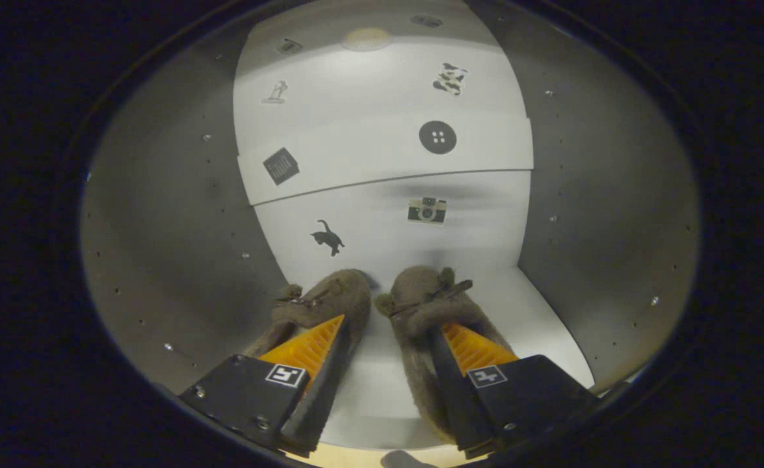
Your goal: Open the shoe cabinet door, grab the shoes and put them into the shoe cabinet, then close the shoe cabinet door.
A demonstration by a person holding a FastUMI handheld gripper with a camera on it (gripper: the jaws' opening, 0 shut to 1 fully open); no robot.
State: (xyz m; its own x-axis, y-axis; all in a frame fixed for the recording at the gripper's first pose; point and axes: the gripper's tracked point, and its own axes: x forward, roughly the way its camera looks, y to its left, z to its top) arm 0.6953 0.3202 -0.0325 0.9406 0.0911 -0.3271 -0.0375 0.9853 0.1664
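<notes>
Placing step looks finished; both slippers sit on the cabinet floor, toes at the back wall; gripper fingers spread wide, holding nothing; next, I judge: back out, shut the door

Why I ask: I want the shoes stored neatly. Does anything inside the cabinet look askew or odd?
Nothing stands out. The two brown slippers sit side by side on the cabinet floor, toes toward the back wall. The gripper is open, its fingers apart over them.

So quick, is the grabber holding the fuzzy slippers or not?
Gripper: open, holding nothing; the two slippers sit on the cabinet shelf.
</notes>
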